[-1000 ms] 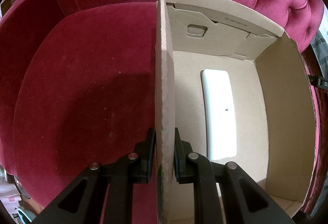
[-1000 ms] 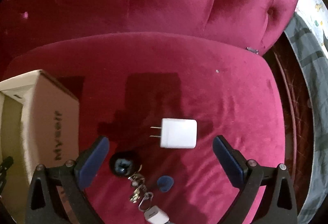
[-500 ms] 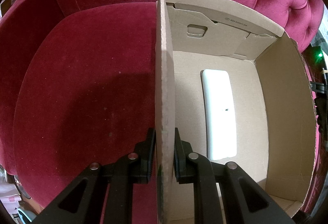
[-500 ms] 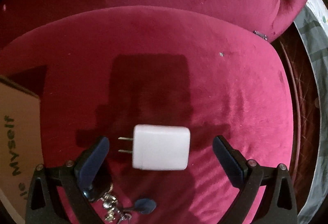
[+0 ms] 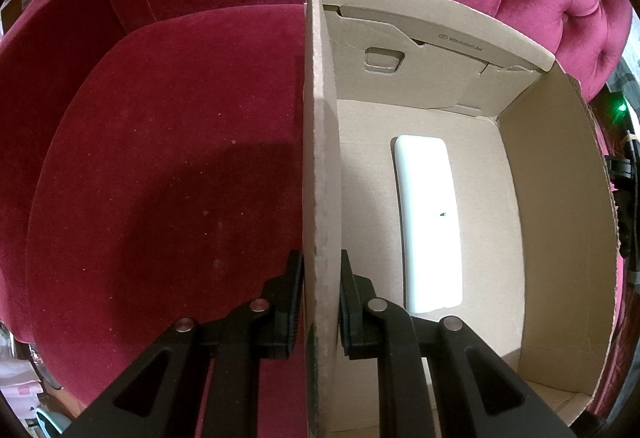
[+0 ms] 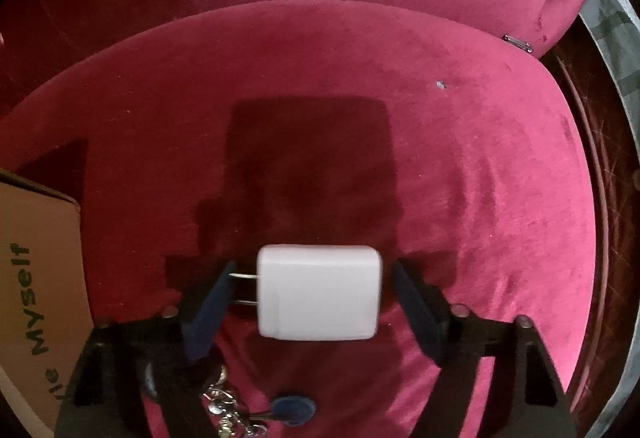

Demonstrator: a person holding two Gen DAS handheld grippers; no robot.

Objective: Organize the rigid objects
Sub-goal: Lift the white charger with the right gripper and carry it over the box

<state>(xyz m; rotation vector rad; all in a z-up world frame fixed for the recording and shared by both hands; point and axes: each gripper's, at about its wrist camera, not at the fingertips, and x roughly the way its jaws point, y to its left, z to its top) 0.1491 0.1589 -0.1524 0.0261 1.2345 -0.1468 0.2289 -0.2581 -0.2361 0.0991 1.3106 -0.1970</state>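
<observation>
What you can't see well

The cardboard box point(image 6: 36, 270) is cut off at the left edge of your right view, so its green words are only partly there. The white charger point(image 6: 318, 292) looks a bit smeared. The keys point(image 6: 224, 410) near the seat's front edge hide partly behind your right gripper point(image 6: 312, 302). In your left view, the white flat thing point(image 5: 428, 222) in the box has its near end hidden behind a finger point(image 5: 360, 302).
</observation>
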